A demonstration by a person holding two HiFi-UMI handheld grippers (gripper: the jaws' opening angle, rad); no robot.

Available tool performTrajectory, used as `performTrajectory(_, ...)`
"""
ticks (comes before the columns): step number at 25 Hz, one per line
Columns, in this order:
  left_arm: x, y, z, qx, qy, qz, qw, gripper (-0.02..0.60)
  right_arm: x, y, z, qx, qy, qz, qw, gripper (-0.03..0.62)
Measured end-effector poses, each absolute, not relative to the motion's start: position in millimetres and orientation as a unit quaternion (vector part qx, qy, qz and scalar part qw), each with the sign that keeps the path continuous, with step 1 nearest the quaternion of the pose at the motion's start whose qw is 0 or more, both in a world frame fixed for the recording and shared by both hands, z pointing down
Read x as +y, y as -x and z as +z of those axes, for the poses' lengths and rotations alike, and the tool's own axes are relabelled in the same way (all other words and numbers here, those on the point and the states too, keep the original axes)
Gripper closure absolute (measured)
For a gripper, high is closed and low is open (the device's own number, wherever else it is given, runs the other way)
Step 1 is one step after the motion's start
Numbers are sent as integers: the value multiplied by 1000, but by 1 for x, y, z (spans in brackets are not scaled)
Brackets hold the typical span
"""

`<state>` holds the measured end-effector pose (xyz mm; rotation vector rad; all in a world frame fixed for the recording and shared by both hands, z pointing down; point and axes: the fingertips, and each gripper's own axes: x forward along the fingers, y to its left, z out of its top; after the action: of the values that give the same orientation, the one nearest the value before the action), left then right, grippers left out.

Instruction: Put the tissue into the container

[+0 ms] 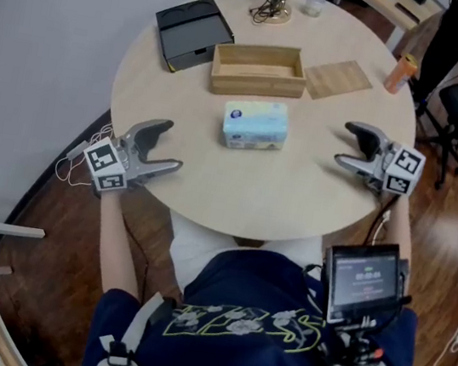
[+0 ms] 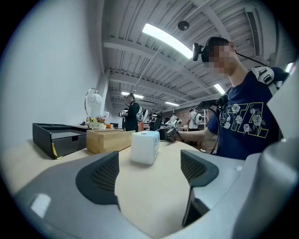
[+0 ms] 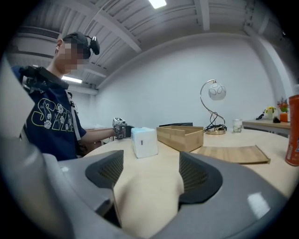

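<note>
Head view: our tissue pack lies mid-table, long axis left to right, just near of the wooden container. Our left gripper and right gripper flank it, both wide open and empty, the left seemingly slightly nearer.

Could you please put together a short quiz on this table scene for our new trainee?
1. True or false: the pale blue rectangular tissue pack already lies inside the open light wooden box.
2. In the head view, which thing lies just right of that box? A. black tray B. flat wooden board C. wire lamp
3. Fill in: the left gripper and the right gripper each have jaws ____, with nothing between them.

Key: 1 false, it lies on the table in front of the box; 2 B; 3 open.
</note>
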<state>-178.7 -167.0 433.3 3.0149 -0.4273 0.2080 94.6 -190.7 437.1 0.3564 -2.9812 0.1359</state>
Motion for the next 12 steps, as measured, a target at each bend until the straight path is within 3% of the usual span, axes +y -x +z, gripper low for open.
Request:
performTrajectory(4,-175,171,433,-122,-989,68,43,189,-199,-92,436,-991,-106,44,71,238)
performTrajectory(8,-188,156,432,-112,-990,69,43,189,-209,-94,436,-992,-97,42,74,135)
performTrajectory(12,-203,131,430,-94,-992,68,41,189,-217,-89,435,-993,-86,37,77,105)
